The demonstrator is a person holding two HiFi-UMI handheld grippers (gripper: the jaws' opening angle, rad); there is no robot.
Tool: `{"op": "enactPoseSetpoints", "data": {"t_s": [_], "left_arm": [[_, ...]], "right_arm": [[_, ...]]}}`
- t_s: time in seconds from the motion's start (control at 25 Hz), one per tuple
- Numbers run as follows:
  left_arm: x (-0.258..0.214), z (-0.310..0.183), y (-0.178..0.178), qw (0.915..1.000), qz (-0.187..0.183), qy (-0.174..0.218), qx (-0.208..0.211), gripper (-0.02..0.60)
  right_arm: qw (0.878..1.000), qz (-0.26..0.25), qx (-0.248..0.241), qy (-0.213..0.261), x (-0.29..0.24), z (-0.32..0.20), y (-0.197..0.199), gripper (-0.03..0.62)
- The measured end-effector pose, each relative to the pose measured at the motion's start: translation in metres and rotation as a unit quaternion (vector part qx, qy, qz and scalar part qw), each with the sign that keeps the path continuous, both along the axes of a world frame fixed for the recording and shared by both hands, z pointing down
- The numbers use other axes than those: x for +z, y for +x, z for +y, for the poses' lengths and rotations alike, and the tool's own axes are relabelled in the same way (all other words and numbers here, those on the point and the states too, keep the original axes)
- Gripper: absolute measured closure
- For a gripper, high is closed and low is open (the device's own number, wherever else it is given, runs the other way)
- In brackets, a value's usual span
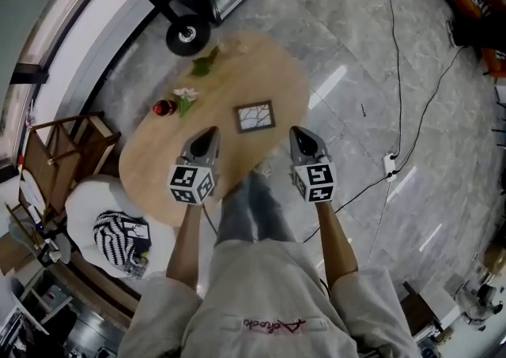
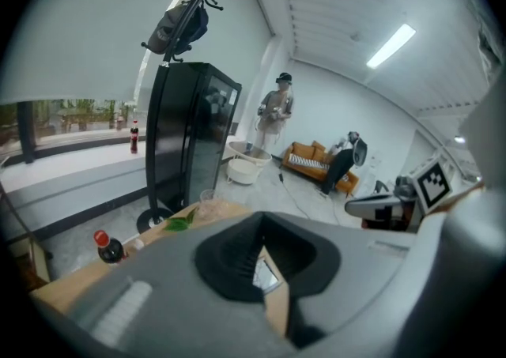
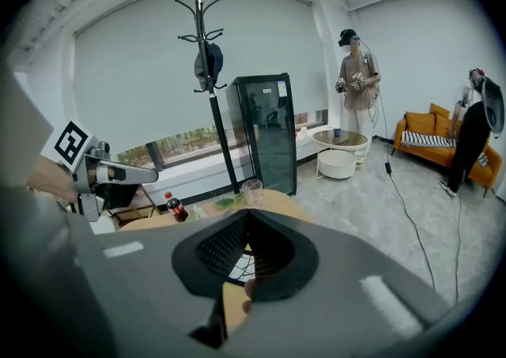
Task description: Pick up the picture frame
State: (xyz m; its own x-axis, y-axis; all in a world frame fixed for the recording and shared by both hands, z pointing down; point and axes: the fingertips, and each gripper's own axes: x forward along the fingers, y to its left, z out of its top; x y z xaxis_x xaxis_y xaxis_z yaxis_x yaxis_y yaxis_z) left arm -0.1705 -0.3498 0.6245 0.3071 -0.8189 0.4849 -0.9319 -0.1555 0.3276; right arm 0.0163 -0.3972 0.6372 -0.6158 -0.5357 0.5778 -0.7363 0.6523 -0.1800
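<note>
A small dark-rimmed picture frame [image 1: 255, 116] with a branch drawing lies flat near the middle of the oval wooden table [image 1: 269, 72]. My left gripper [image 1: 207, 134] hangs above the table's near side, just left of the frame, jaws shut and empty. Near the table's right front edge my right gripper [image 1: 298, 134] is also shut, with nothing in it. Through the left gripper view a corner of the frame [image 2: 265, 273] shows past the closed jaws; the right gripper view shows the frame [image 3: 239, 268] the same way.
A red-capped cola bottle [image 1: 164, 107], green leaves with a white flower [image 1: 185, 97] and a clear glass [image 2: 210, 201] sit on the table's far left part. A coat stand base [image 1: 188, 34], black fridge [image 2: 186, 135], wooden chair [image 1: 59, 151] and floor cables [image 1: 395, 72] surround it.
</note>
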Motion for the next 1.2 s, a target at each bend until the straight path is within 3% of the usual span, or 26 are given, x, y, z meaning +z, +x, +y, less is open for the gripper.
{"op": "enactPoseSetpoints", "data": {"t_s": [0.44, 1.2], "left_arm": [[0.105, 0.044, 0.019, 0.9979, 0.019, -0.061, 0.004, 0.581], [0.241, 0.076, 0.047, 0.9931, 0.041, -0.110, 0.001, 0.581]], "right_arm": [[0.998, 0.012, -0.006, -0.067, 0.101, 0.049, -0.002, 0.589], [0.991, 0.030, -0.034, -0.123, 0.234, 0.085, 0.002, 0.589]]}}
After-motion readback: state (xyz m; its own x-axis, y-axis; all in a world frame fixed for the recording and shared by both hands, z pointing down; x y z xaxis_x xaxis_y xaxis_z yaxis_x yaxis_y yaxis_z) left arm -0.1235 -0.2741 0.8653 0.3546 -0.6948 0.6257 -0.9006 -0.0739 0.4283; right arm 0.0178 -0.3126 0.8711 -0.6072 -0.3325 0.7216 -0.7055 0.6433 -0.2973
